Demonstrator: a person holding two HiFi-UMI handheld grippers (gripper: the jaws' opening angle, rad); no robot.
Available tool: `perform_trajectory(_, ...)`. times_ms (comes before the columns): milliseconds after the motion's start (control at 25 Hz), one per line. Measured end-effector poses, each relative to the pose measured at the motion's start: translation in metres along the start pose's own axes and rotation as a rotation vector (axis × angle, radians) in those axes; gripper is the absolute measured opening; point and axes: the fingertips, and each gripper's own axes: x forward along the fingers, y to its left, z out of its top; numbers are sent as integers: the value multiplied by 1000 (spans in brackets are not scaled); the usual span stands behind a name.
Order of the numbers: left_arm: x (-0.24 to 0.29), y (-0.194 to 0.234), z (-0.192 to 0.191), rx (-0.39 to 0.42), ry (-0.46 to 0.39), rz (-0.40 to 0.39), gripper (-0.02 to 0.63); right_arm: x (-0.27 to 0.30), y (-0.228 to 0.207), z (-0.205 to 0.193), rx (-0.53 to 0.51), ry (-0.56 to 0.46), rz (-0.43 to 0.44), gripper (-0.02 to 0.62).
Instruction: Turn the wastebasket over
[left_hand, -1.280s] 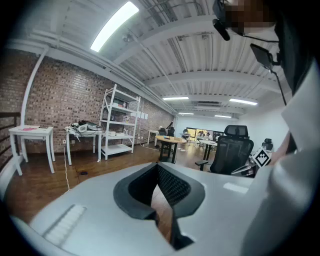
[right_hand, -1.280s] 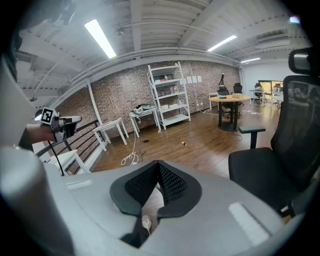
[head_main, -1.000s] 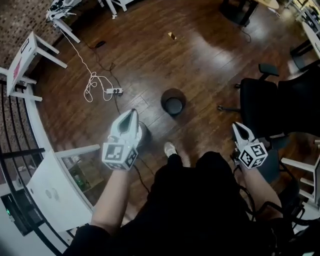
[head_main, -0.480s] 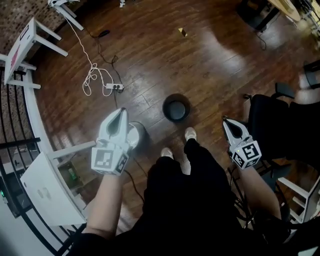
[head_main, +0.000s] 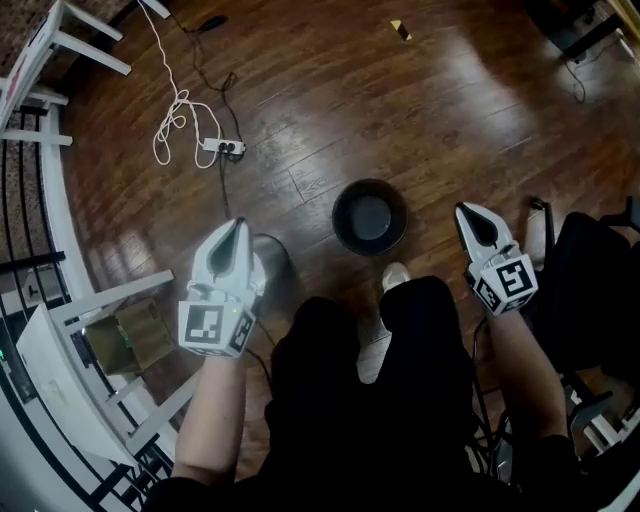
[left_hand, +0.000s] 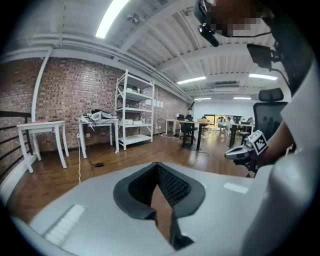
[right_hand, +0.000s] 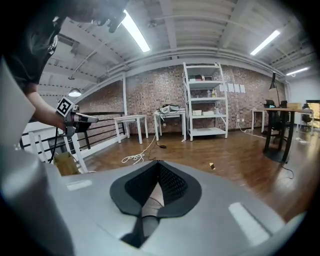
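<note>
The wastebasket (head_main: 370, 217) is a dark round bin standing on the wood floor with its mouth up, just ahead of the person's feet. My left gripper (head_main: 236, 224) hangs well to its left, jaws together and nothing in them. My right gripper (head_main: 463, 210) is close to the basket's right side, apart from it, and is shut with nothing in it. In the left gripper view the jaws (left_hand: 157, 165) meet at the tips and the right gripper (left_hand: 247, 150) shows beyond them. The right gripper view shows its own shut jaws (right_hand: 159, 163) and the left gripper (right_hand: 75, 119). Neither gripper view shows the basket.
A grey round object (head_main: 275, 258) sits on the floor under my left gripper. A power strip (head_main: 222, 146) with a white cable (head_main: 168, 128) lies farther left. White tables (head_main: 60, 45), a railing and a cardboard box (head_main: 130, 335) line the left; a black office chair (head_main: 600, 270) stands right.
The person has stepped forward, so the basket lies nearer the feet. Both grippers have come down, and the right one has swung in toward the basket's right side.
</note>
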Motion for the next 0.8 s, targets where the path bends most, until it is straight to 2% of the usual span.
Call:
perform_trajectory(240, 49, 3, -66, 47, -36, -40, -2, 65, -17, -90, 2, 89, 21, 3)
perform_trajectory(400, 93, 2, -110, 65, -77, -59, -2, 105, -39, -131, -19, 99, 21, 3)
perform_trajectory(520, 123, 3, -148, 70, -73, -71, -2, 132, -49, -165, -3, 130, 37, 3)
perform_trajectory(640, 149, -2, -183, 98, -10, -112, -2, 156, -48, -197, 39, 221, 99, 3)
perform_trajectory(800, 188, -16, -231, 122, 163, -209, -2, 180, -38, -225, 34, 379, 198, 20)
